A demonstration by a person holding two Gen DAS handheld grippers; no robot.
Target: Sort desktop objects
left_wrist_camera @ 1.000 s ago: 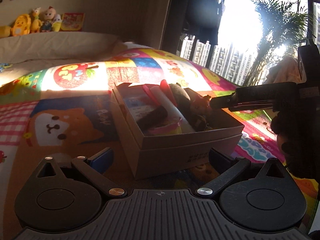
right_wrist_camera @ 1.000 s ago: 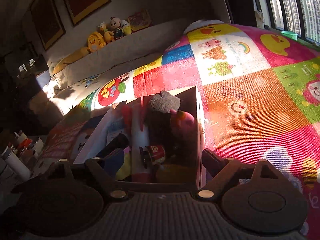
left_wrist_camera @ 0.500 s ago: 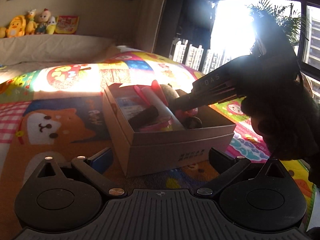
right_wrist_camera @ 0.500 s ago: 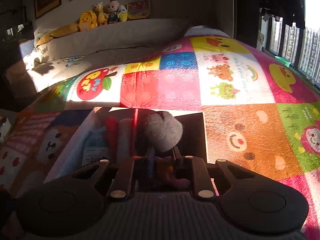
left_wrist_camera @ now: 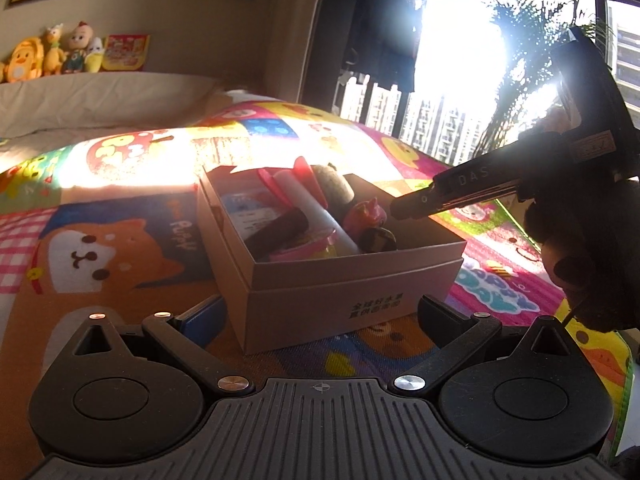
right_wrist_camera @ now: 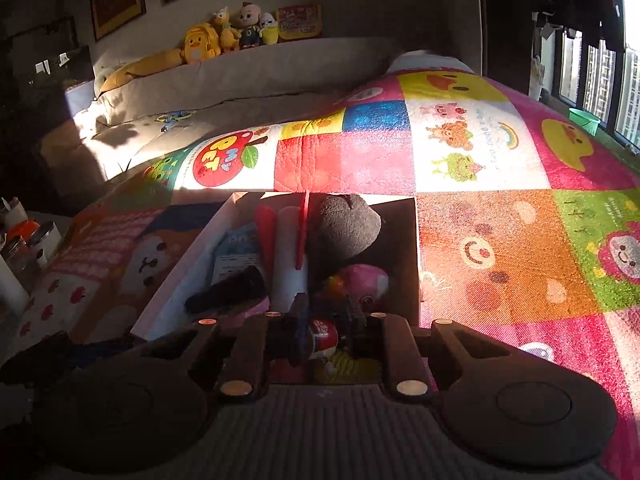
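My right tongs (right_wrist_camera: 326,338) had just shut on a small red toy (right_wrist_camera: 322,338) in the box (left_wrist_camera: 352,280) (left tongs (left_wrist_camera: 320,316) wide, idle); lifting it clear seemed next.

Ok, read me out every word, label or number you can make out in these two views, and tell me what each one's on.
"PUPPY" on the play mat, beside the dog drawing.
"DAS", then cut off, on the right gripper finger.
"PET" on the mat's apple picture.
Two rows of Chinese characters on the cardboard box: too small to read.
Card inside the box: print blurred.
Red board by the plush toys: unreadable.
Label on the right gripper's body: blurred.
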